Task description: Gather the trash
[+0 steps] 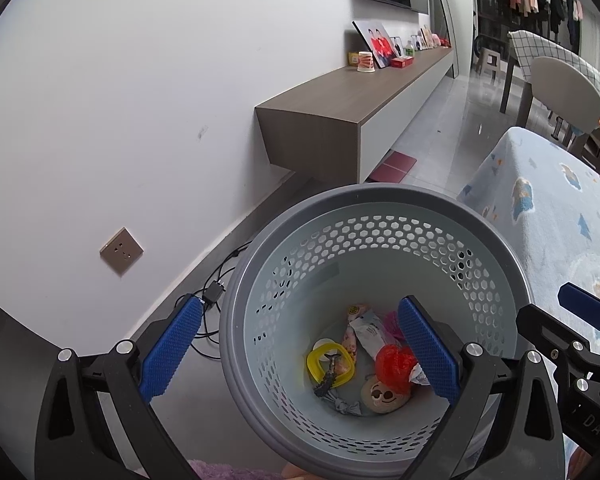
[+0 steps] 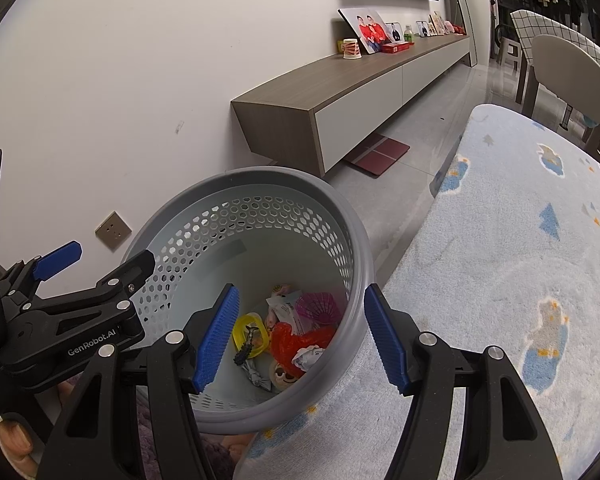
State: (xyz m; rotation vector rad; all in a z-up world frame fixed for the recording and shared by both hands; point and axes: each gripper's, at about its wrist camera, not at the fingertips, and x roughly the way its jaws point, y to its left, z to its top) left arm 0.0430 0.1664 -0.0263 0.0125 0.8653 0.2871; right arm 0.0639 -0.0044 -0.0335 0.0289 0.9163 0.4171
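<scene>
Two grippers, left gripper [image 1: 300, 348] and right gripper [image 2: 300, 336], both spread and holding nothing; we hover them over the perforated grey wastebasket [image 1: 380, 196], trash [image 1: 392, 362] heaped at its bottom; next, we judge, seek remaining litter, approaching squarely.

Black claw [image 1: 296, 354] frames, blue ribbed pads [image 1: 170, 350], silver screws
</scene>
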